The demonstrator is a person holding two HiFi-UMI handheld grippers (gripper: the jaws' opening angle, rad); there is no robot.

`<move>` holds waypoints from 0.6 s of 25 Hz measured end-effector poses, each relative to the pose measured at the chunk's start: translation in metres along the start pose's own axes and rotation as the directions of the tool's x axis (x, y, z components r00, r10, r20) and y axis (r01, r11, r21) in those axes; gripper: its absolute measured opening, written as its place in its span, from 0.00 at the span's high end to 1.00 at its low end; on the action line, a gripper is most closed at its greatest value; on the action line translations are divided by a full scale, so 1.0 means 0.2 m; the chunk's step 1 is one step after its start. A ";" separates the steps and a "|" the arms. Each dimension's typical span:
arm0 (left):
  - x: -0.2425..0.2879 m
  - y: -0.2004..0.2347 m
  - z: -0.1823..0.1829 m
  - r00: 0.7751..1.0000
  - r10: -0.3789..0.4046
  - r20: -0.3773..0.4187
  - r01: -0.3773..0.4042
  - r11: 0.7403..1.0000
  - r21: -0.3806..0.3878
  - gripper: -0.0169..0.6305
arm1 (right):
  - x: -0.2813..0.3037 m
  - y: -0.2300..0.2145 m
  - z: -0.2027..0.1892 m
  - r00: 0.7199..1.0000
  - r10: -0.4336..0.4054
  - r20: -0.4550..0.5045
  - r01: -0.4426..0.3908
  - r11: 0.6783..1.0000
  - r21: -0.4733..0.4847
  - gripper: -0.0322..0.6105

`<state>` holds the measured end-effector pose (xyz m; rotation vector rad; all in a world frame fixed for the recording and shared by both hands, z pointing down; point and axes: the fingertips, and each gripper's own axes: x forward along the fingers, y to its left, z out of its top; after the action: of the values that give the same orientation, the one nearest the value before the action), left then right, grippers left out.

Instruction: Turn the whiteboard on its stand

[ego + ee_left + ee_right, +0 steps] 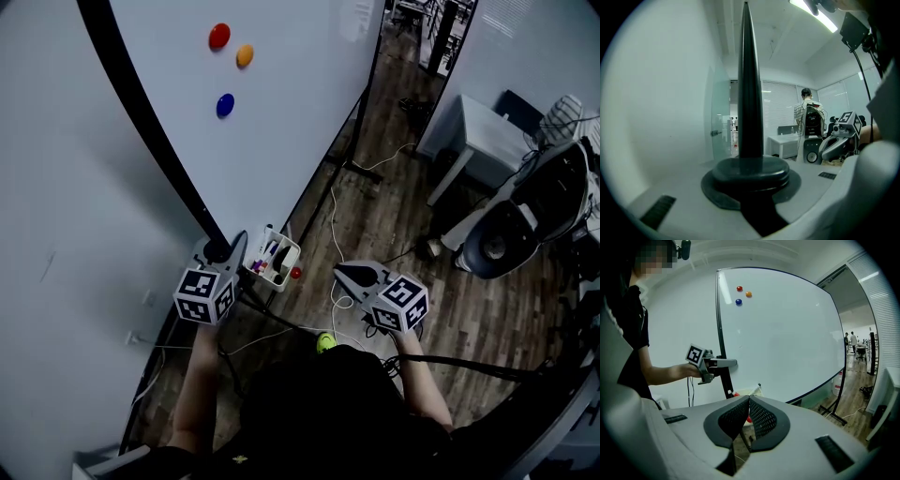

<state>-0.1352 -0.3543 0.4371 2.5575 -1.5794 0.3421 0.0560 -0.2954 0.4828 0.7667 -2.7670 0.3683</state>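
Observation:
The whiteboard (281,94) stands tilted on its wheeled stand, with a black frame (141,103) along its near edge. My left gripper (225,251) is shut on that frame low down, beside the marker tray (272,262). In the left gripper view the frame (749,93) rises straight up from between the pads (740,171). The right gripper view shows the board (787,333) and the left gripper (729,363) clamped on its edge. My right gripper (349,274) hangs in the air to the right of the board, shut (749,401) with nothing in it.
Red (218,36), orange (244,55) and blue (225,104) magnets stick to the board. The stand's foot (361,169) and cables (333,225) lie on the wood floor. A grey table (478,131) and an office chair (525,216) stand to the right.

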 end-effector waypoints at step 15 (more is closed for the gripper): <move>0.04 0.03 0.00 1.000 0.012 0.014 -0.012 1.000 0.001 0.79 | -0.01 -0.01 -0.02 1.000 0.012 -0.002 -0.012 1.000 0.011 0.95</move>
<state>-0.1378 -0.3636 0.4387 2.5577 -1.6011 0.3265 0.0595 -0.2956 0.4872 0.7527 -2.7709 0.3870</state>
